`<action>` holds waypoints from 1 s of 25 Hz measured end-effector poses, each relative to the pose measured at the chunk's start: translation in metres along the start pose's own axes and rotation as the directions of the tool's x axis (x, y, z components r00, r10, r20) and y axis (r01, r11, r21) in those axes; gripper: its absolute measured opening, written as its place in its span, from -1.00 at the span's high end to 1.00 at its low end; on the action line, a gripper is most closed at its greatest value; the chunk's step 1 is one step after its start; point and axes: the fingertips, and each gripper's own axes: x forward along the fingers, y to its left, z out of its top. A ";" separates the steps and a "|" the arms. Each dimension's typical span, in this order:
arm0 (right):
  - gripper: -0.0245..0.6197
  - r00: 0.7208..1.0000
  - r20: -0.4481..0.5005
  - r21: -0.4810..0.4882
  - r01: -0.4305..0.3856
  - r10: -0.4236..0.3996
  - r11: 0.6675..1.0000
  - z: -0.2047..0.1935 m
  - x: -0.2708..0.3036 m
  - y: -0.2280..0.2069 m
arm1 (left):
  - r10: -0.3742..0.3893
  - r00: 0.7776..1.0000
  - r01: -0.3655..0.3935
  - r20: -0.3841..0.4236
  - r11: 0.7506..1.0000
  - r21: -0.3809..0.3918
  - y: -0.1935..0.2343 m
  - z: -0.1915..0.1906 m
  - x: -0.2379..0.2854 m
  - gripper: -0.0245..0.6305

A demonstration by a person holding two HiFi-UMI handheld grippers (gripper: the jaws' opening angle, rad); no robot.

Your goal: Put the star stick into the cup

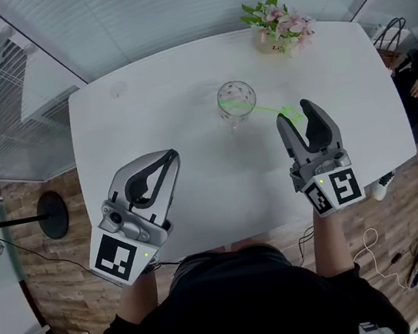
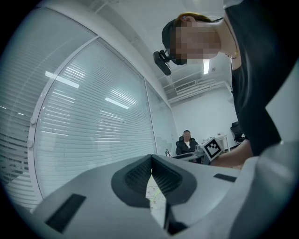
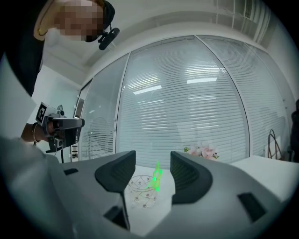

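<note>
Evidently the thin green star stick [image 1: 266,108] already has its lower end inside the clear round glass cup [image 1: 236,102], which stands at the middle of the white tabletop [image 1: 198,195]. The stick's long axis slants from the cup out over its rim toward the near right, and the star end lies just beside the tips of the right gripper [image 1: 297,112]. That gripper's fingers stand wide apart and press on nothing. The left gripper [image 1: 168,157] has its fingers together and empty, and it sits well apart from the cup at the near left, so the right hand is the nearer one.

The head view cannot settle whether the star touches a finger. The right gripper view answers this. From the right gripper [image 3: 153,163], the green star stick [image 3: 156,179] shows beyond the fingers, leaning in the cup [image 3: 142,186], with open space on either side. The left gripper view shows only the closed left gripper [image 2: 152,161] against window blinds. The stick looks placed, so the right hand probably need only draw back without brushing the star.
</note>
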 end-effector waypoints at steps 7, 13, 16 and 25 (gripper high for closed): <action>0.24 1.000 0.024 -0.039 -0.011 0.012 0.999 0.021 -0.007 0.008 | -0.004 1.000 0.004 0.016 1.000 0.003 -0.001 0.004 0.001 0.88; 0.24 0.998 0.053 -0.073 -0.020 0.023 0.997 0.042 -0.015 0.019 | -0.004 1.000 0.004 0.022 1.000 0.006 -0.002 0.008 -0.003 0.88; 0.24 0.998 0.057 -0.089 -0.029 0.034 0.996 0.050 -0.017 0.026 | -0.005 1.000 0.005 0.028 1.000 0.007 -0.003 0.009 -0.003 0.88; 0.24 0.994 0.081 -0.110 -0.068 0.077 0.992 0.070 -0.026 0.049 | -0.008 0.999 0.008 0.042 1.000 0.004 -0.006 0.015 -0.005 0.88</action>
